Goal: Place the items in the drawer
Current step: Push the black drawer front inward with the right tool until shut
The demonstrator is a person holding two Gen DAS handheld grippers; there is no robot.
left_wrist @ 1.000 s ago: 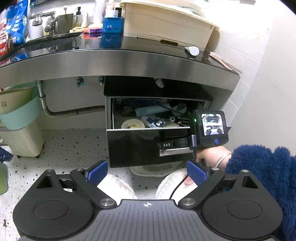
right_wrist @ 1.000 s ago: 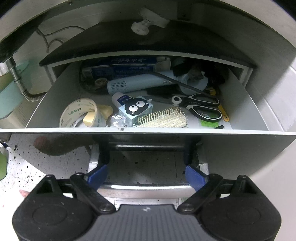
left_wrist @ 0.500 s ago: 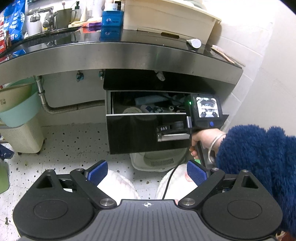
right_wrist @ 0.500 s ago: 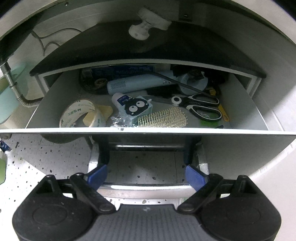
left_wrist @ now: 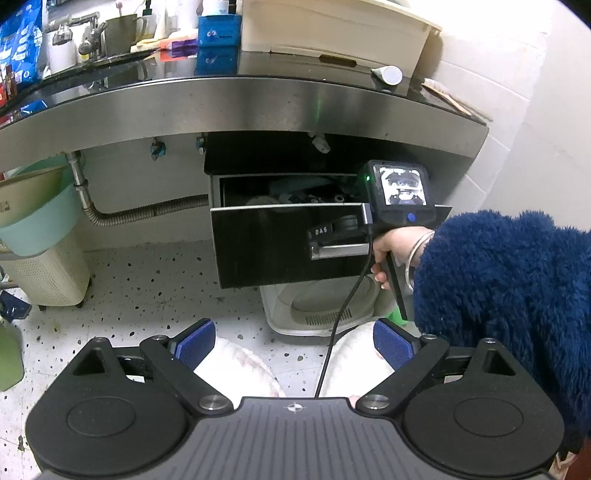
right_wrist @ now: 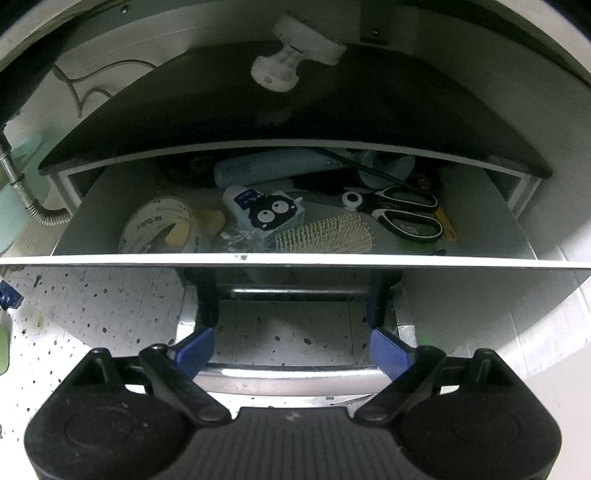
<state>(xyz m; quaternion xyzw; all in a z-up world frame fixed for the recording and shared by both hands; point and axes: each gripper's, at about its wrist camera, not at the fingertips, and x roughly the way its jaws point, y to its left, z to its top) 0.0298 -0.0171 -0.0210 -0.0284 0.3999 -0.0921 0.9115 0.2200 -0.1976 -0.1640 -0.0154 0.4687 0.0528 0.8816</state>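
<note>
The black drawer (left_wrist: 266, 243) under the steel counter stands partly open. In the right wrist view it holds a tape roll (right_wrist: 159, 229), a cartoon-face pack (right_wrist: 273, 214), a hairbrush (right_wrist: 325, 236), scissors (right_wrist: 402, 210) and a pale blue device (right_wrist: 269, 166). My right gripper (right_wrist: 291, 349) is open, its fingers on either side of the drawer's metal handle (right_wrist: 295, 373). It also shows in the left wrist view (left_wrist: 399, 195), against the drawer front. My left gripper (left_wrist: 293, 343) is open and empty, low over the floor, well back from the drawer.
The counter top (left_wrist: 258, 92) carries a cream box (left_wrist: 332, 33), a blue box (left_wrist: 218, 29) and a tap. A teal basin on a cream basket (left_wrist: 40, 236) stands at the left. A white floor unit (left_wrist: 321, 306) lies under the drawer. The wall is at the right.
The drawer has slid inward, so less of its inside shows. The left gripper has pulled back and the scene looks farther away. The right gripper has stayed at the handle.
</note>
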